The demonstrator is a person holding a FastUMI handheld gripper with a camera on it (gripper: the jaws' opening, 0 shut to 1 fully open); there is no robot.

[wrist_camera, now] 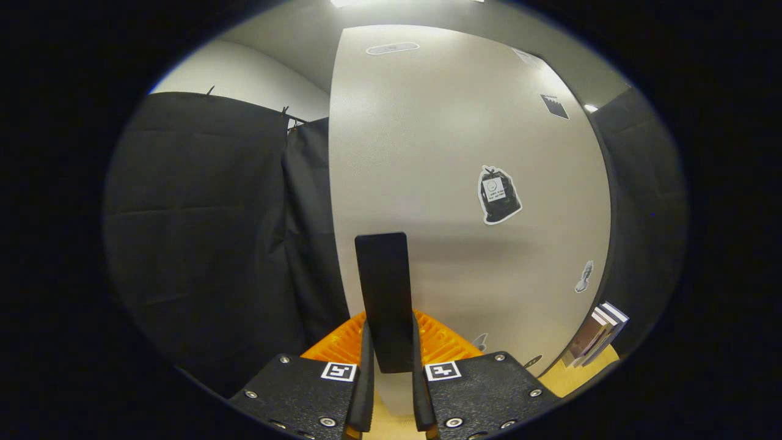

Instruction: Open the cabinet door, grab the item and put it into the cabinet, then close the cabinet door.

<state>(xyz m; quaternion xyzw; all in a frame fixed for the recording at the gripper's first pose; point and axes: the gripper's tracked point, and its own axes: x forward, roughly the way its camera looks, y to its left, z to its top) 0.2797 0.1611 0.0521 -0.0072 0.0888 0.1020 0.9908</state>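
- Cabinet door (464, 183) fills the centre of the frame; its flat black handle (383, 299) stands upright at lower centre.
- Your tongs (389, 366) are closed on that handle, so I judge you are moving the door.
- Door looks smooth, matte and pale, with stickers (499, 195).
- Books (595, 336), perhaps the item, stand on the surface (574, 379) at lower right.

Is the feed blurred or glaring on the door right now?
Gripper view: the cabinet door is evenly lit, no harsh glare, just a soft smeared shadow beside the dark handle; fisheye bows the door's edges; the stickers look fairly sharp; the tool sits closed on that handle.
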